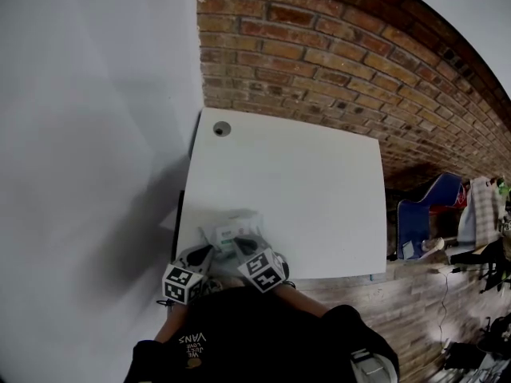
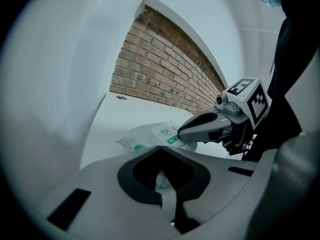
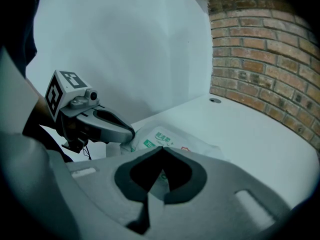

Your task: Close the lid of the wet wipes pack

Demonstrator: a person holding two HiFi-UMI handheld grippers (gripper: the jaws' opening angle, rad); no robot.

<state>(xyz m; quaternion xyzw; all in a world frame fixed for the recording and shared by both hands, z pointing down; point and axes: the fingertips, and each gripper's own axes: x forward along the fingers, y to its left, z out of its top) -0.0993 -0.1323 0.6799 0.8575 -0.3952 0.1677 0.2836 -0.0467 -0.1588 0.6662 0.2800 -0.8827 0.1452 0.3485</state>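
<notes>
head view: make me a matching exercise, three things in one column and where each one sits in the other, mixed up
Things:
1. wet wipes pack
2. round cable hole
3. brick wall

Places:
a. far left corner of the table
b. beyond the table's far edge
c. near left part of the table, close to the person

Pairs: 1-c, 2-a, 3-b

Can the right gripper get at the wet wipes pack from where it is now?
Probably yes. The right gripper, jaws together, is right at the wet wipes pack near the table edge, with nothing between them. The left gripper sits at the pack's other side, not across the way.
</notes>
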